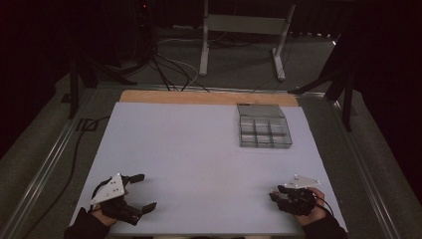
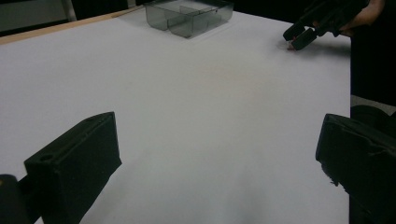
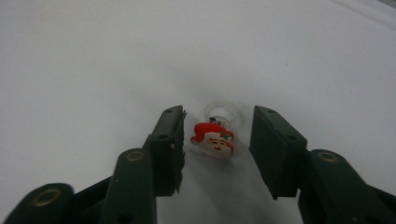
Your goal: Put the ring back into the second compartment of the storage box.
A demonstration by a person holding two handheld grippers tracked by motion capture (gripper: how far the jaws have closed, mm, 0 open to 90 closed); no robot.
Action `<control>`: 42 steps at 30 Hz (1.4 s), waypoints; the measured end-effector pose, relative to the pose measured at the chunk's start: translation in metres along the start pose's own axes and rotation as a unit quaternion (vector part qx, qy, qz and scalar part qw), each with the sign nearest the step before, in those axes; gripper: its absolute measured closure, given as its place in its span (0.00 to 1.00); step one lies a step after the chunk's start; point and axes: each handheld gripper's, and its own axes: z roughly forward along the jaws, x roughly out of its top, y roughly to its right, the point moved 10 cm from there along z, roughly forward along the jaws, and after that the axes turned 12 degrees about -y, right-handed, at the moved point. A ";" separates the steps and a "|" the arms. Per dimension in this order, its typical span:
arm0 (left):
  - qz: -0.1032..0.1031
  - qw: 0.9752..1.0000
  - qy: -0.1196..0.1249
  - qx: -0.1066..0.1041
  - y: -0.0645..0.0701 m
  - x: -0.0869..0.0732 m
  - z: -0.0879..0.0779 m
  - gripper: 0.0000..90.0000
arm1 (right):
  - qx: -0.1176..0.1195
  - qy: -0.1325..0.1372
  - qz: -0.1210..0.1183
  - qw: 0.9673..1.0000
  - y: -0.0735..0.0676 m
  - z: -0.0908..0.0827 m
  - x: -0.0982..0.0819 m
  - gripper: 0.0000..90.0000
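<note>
On the near left of the white bench (image 1: 199, 149), the left gripper (image 1: 141, 191) rests in one hand, its two fingers (image 2: 77, 172) spread wide apart with bare bench surface between them and nothing held. A grey three-cornered plate sits on top of it, and a dark sleeve shows at the bottom edge of the high view.

Farther right and toward the far edge stands one clear grey organizer box (image 1: 263, 132), divided into several small compartments; what is in them cannot be told. It stands well apart from both grippers.

On the near right, the right gripper (image 1: 274, 195) is held low at the bench by the other hand. In the right gripper view its two fingers (image 3: 169, 149) stand either side of one small ring (image 3: 217, 133) that lies on the bench: a clear plastic band with a red, white and green Santa face on top. There is one such ring. A narrow gap shows between each finger and the ring, so the pads do not press on it; the fingers are partly closed around it but not gripping. The Santa face lies toward the near side and the clear band toward the far side.
</note>
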 end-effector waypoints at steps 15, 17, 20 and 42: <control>-0.001 1.000 -0.001 -0.001 0.000 -0.001 0.000 0.00 | -0.002 -0.012 -0.007 1.000 0.000 0.005 0.000 0.76; -0.001 1.000 -0.001 -0.001 0.000 -0.001 0.000 0.00 | -0.002 -0.013 -0.007 1.000 0.001 0.005 0.000 0.76; -0.001 1.000 -0.001 -0.001 0.000 -0.001 0.001 0.00 | -0.001 -0.015 -0.006 1.000 0.001 0.005 0.000 0.77; -0.002 1.000 -0.002 -0.002 0.000 -0.001 0.001 0.00 | 0.004 -0.007 0.020 1.000 0.000 0.000 0.004 0.80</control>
